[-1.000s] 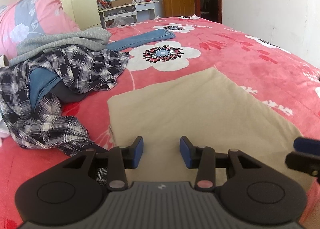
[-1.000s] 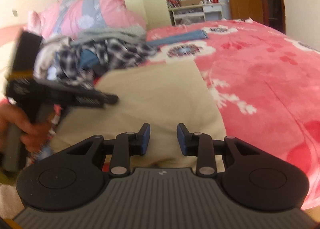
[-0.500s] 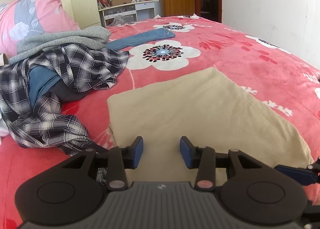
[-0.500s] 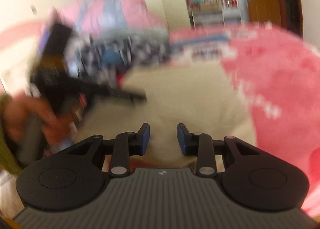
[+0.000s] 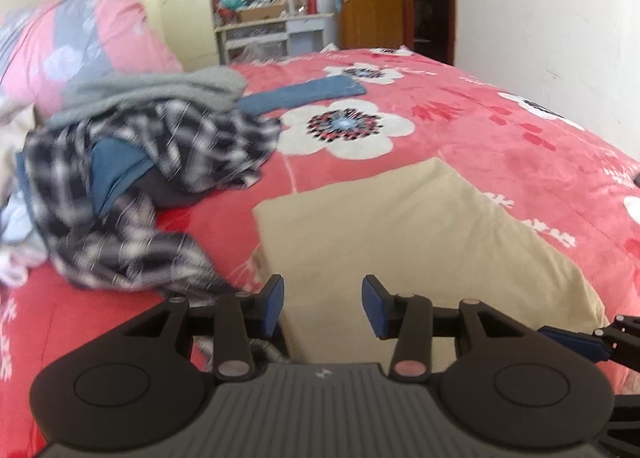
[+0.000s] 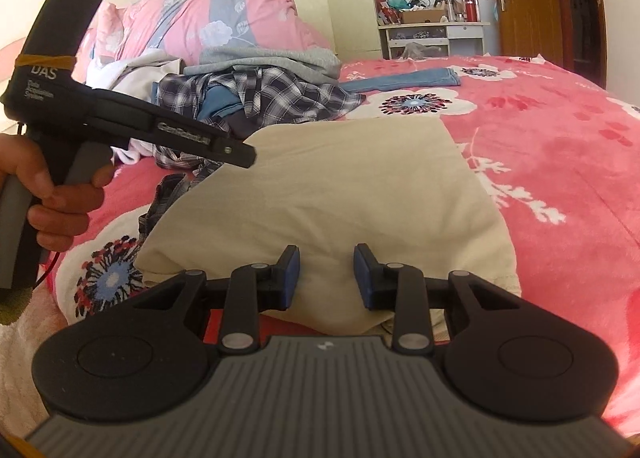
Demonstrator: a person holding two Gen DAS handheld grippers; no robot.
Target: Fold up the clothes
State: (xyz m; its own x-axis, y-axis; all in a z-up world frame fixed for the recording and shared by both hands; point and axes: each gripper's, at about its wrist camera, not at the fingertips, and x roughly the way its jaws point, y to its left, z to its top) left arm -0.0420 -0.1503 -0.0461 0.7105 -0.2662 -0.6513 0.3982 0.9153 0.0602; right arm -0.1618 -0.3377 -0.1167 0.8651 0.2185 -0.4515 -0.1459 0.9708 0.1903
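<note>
A folded beige garment (image 5: 420,234) (image 6: 340,186) lies flat on the red flowered bedspread (image 5: 500,126). My left gripper (image 5: 323,298) hovers over its near left edge; its jaws are opening and nothing is between them. In the right wrist view the left gripper (image 6: 240,152) hangs above the garment's left side, held by a hand (image 6: 52,198). My right gripper (image 6: 327,270) stands open over the garment's near edge, pads apart and gripping nothing. One blue pad of the right gripper (image 5: 572,338) shows low at the right of the left wrist view.
A heap of clothes lies to the left: a plaid shirt (image 5: 160,162) (image 6: 260,90) with a grey sweater (image 5: 160,86) on top. Blue jeans (image 5: 312,92) stretch out behind it. A pink quilt roll (image 6: 224,18) stands at the head, and a wall runs along the right.
The left gripper has lifted and drifted left toward the clothes heap, its jaws slightly wider. The right gripper stays over the garment's near edge.
</note>
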